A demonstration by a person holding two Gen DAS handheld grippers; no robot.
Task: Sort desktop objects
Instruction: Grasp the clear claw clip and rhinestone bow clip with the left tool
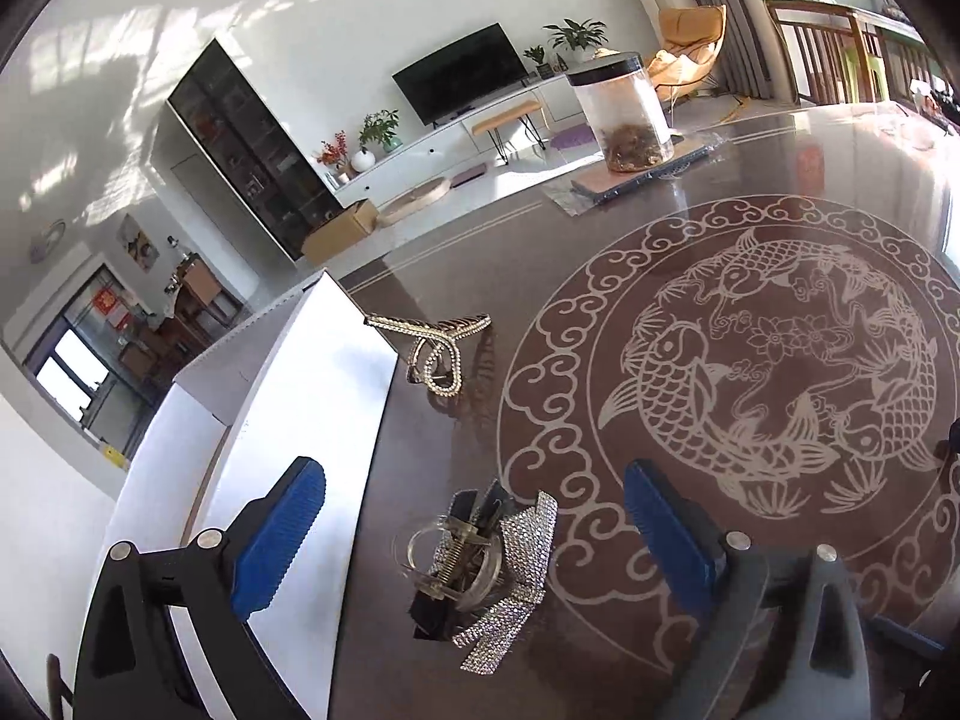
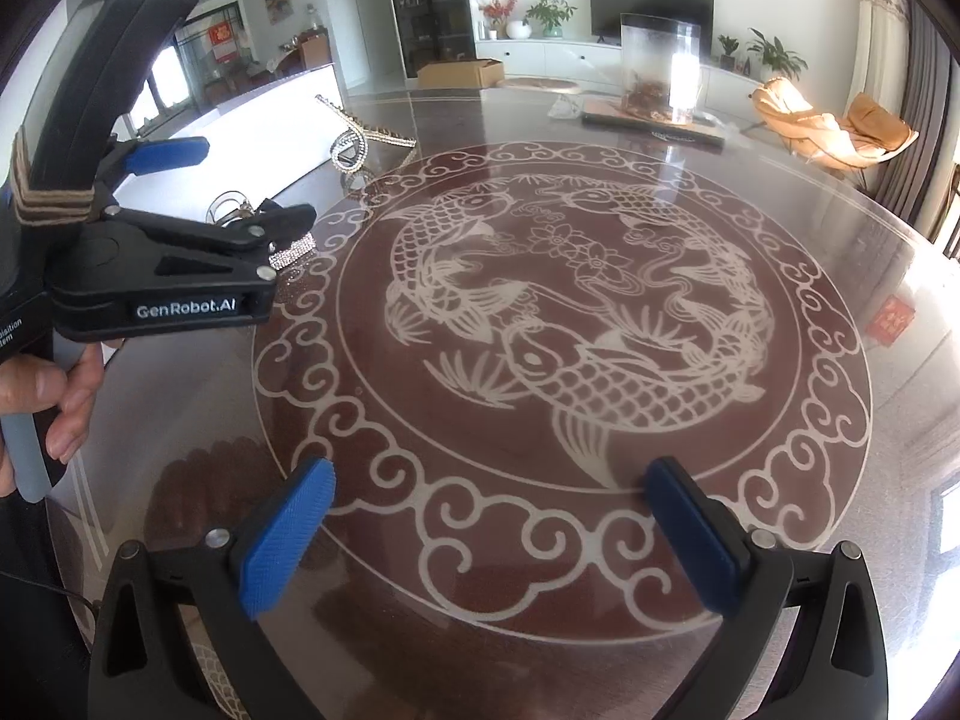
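A rhinestone hair claw clip [image 1: 480, 564] with clear and black parts lies on the dark glass table [image 1: 600, 252], between the fingers of my left gripper [image 1: 474, 510], which is open above it. A second, gold rhinestone hair clip [image 1: 435, 348] lies farther off beside a white box [image 1: 312, 396]. In the right wrist view my right gripper [image 2: 489, 483] is open and empty over the fish pattern. The left gripper [image 2: 234, 192] shows there at the left, over the claw clip [image 2: 288, 255]; the gold clip [image 2: 354, 144] lies beyond.
A clear plastic jar [image 1: 624, 114] with a black lid stands on a flat board at the table's far side, also in the right wrist view [image 2: 660, 69]. The white box runs along the table's left edge. Chairs and a TV cabinet stand beyond the table.
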